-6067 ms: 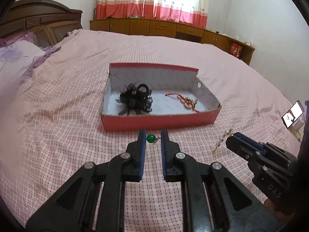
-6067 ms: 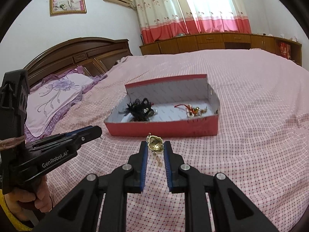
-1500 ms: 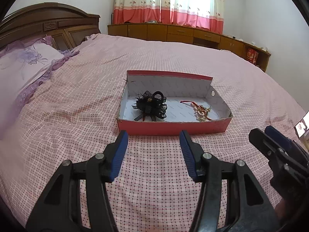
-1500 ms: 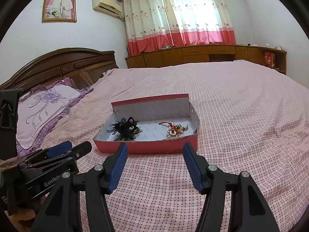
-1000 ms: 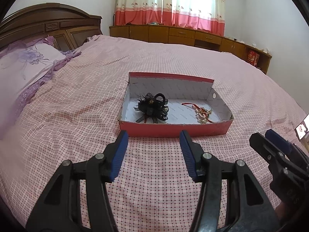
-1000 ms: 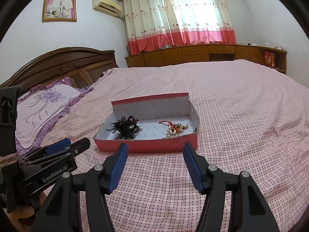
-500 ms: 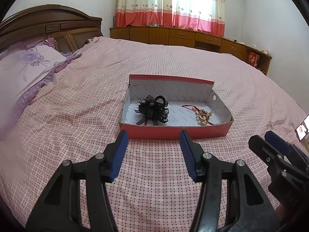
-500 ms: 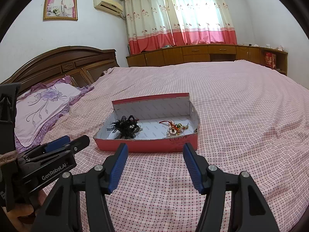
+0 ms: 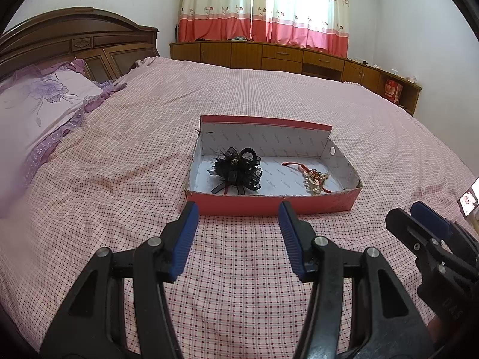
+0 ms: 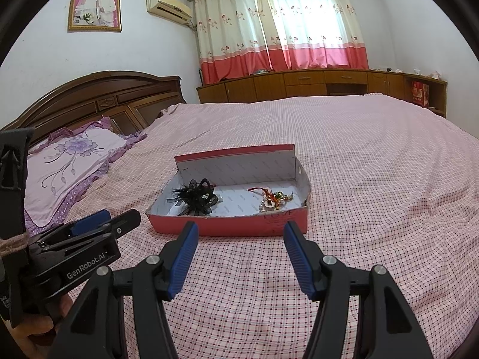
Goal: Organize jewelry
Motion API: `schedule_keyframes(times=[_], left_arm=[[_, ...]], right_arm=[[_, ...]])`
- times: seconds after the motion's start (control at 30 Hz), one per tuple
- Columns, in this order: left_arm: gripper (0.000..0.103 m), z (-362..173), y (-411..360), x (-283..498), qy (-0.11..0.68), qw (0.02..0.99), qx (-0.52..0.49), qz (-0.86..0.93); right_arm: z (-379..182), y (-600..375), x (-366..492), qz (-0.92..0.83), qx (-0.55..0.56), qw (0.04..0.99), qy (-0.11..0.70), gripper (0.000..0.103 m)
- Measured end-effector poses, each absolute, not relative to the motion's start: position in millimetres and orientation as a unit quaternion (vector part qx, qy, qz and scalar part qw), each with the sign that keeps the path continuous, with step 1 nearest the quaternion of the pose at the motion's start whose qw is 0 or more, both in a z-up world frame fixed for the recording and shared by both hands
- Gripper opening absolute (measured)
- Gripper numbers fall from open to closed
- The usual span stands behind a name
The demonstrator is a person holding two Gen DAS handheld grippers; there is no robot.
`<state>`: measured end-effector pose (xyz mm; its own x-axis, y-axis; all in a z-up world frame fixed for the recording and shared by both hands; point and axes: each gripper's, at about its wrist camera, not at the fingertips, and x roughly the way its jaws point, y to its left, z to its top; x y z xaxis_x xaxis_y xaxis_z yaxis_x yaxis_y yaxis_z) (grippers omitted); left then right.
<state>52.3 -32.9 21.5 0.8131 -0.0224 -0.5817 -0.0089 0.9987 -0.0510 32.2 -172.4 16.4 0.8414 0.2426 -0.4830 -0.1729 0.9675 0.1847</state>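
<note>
A shallow red cardboard box (image 9: 269,205) (image 10: 233,229) lies on the pink checked bed. Inside it, a black feathered hair accessory (image 9: 238,171) (image 10: 196,196) lies at the left, and a pile of red cord, pearl and gold jewelry (image 9: 312,179) (image 10: 271,199) lies at the right. My left gripper (image 9: 238,212) is open and empty, held just short of the box's near wall. My right gripper (image 10: 241,233) is open and empty, also just short of the box. Each gripper shows at the edge of the other's view (image 9: 419,223) (image 10: 104,221).
A purple floral pillow (image 10: 69,161) and a dark wooden headboard (image 9: 74,45) are at the left. Wooden cabinets (image 10: 314,85) and curtains (image 10: 284,21) stand beyond the bed. A phone (image 9: 468,200) lies at the bed's right edge.
Six seconds ago my left gripper held a green bead piece and my right a gold piece. Both are now open and empty, drawn back from the box, and the pile inside has grown.
</note>
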Motion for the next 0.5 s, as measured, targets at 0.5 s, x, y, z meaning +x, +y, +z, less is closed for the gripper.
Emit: schedule_keyframes(times=[0.5], left_arm=[[0.047,20.7,-32.8,53.5,0.307,0.951,-0.025,-0.004]], right_arm=[[17.0,-171.0,32.0,0.109,0.066,0.957,0.260,0.062]])
